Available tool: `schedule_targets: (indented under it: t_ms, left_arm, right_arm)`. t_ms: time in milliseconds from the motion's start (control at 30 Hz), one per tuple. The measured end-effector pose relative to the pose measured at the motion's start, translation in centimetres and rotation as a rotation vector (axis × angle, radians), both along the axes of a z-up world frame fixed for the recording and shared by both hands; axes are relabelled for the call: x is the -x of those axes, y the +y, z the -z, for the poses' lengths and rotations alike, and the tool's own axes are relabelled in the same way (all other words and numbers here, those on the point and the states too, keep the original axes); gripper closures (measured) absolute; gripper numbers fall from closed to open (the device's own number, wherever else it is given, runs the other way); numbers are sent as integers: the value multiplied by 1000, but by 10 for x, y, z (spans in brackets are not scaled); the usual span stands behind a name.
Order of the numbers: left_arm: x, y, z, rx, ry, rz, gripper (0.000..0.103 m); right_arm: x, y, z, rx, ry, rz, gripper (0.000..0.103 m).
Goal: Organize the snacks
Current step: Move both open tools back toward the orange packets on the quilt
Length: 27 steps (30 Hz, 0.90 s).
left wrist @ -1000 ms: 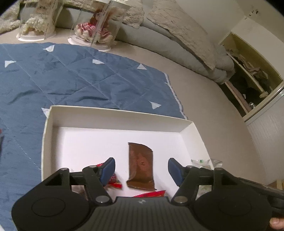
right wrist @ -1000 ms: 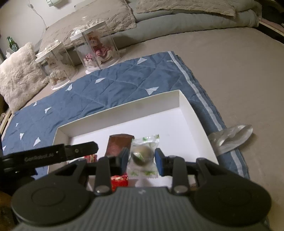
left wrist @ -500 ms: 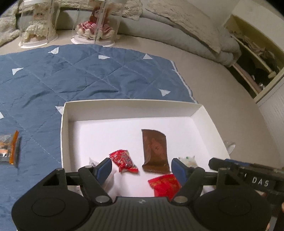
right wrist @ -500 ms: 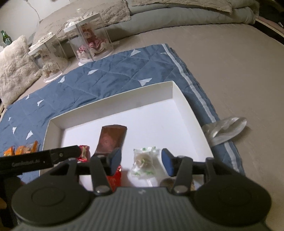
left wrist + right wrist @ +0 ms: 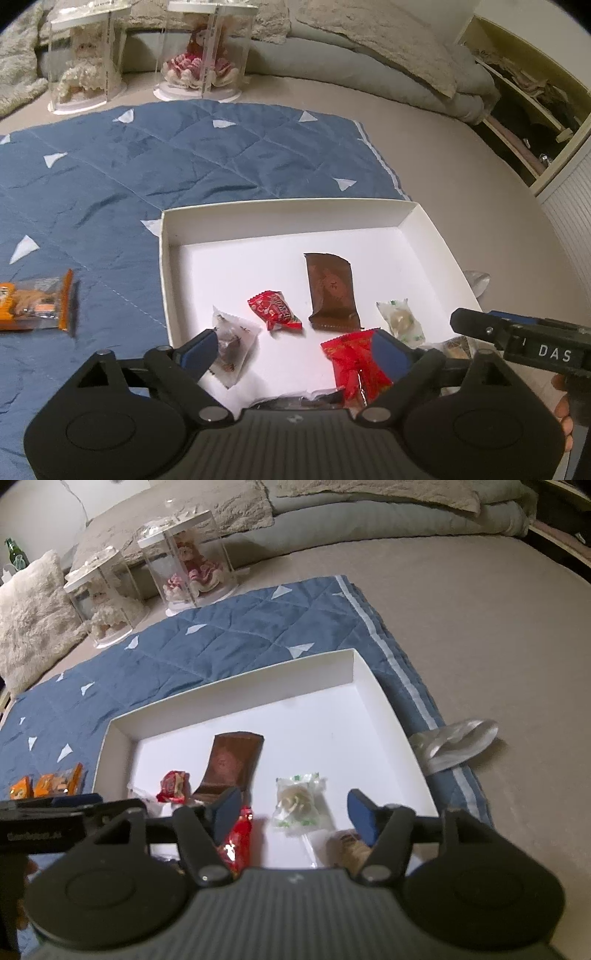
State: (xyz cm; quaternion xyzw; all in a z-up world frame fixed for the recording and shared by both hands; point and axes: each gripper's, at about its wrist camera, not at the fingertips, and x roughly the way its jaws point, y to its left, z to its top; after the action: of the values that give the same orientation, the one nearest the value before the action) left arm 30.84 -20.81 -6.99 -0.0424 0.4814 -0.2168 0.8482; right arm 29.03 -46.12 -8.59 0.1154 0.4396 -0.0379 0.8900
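The orange snack packet [image 5: 35, 304] is lying on the blue quilt [image 5: 184, 166] at the left edge of the left wrist view, well apart from the white tray [image 5: 164, 266]; in the right wrist view it is showing at the lower left [image 5: 48, 784]. It looks like the piece not yet collected, so you are probably turning toward it now.

Inside the tray, near the middle of the left view, the brown wrapper [image 5: 332, 291], the small red candy [image 5: 275, 308], the clear-wrapped sweet [image 5: 232, 341], the pale green-flecked sweet [image 5: 400, 323] and the bigger red packet [image 5: 356, 363] are sitting spread apart.

You are holding the left tool [image 5: 295, 349] wide with nothing between its fingers, low over the tray's near edge. The right tool [image 5: 293, 810] is also spread wide and carrying nothing, hovering above the pale sweet [image 5: 297, 801].

Since the left tool is nearer the orange packet, you are best swinging that one over the tray wall rather than dragging across the sweets. Aim across the packet's short width, pressing lightly into the soft quilt, because a flat crinkly wrapper is likely to slip from a shallow pinch.
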Motion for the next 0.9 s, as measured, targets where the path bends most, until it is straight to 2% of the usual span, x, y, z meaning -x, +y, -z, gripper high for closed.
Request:
schedule_targets:
  t_ms: [100,200,367,567,900]
  left_arm:
    - [6,4,-7,-13,-8,2,1]
    - [13,8,-14,-27,-18,-4,0]
    - [25,18,-24,-44,-37,-15,0]
    - [36,36,-36,-47,-61,-57,0]
    - [45,69,-42,-60,-72,-108,0]
  right_arm:
    - [8,1,-6,3,-18,2,20]
    - [17,3,-13,15,-46,3,10]
    - [31,6,-22,36,-81,8,1]
    - [39,17,-26,95,-102,1,0]
    - [38,47,-30,88,-123,-45,0]
